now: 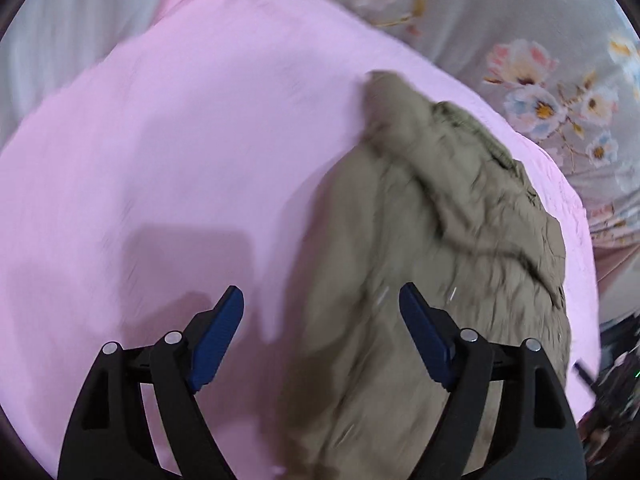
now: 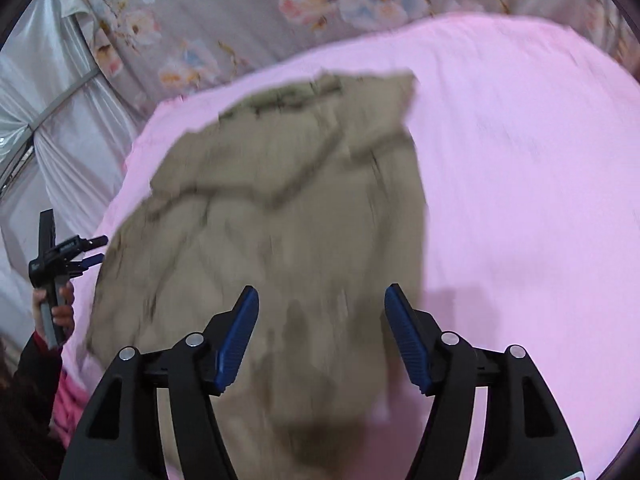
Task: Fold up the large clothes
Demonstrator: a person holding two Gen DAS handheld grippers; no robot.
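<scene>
A khaki-brown garment [image 1: 432,240] lies crumpled and partly folded on a pink sheet [image 1: 180,140]. It also shows in the right wrist view [image 2: 288,208]. My left gripper [image 1: 320,312] is open and empty, above the garment's left edge. My right gripper [image 2: 320,312] is open and empty, above the garment's near part. In the right wrist view the left gripper [image 2: 86,252] shows at the far left, held in a hand, beside the garment's left edge. Both views are motion-blurred.
The pink sheet [image 2: 520,160] covers a bed. A grey floral bedcover [image 2: 240,12] lies beyond it, also in the left wrist view [image 1: 540,92]. Grey-white fabric [image 2: 60,128] hangs at the left. Dark objects [image 1: 612,380] stand past the bed's right edge.
</scene>
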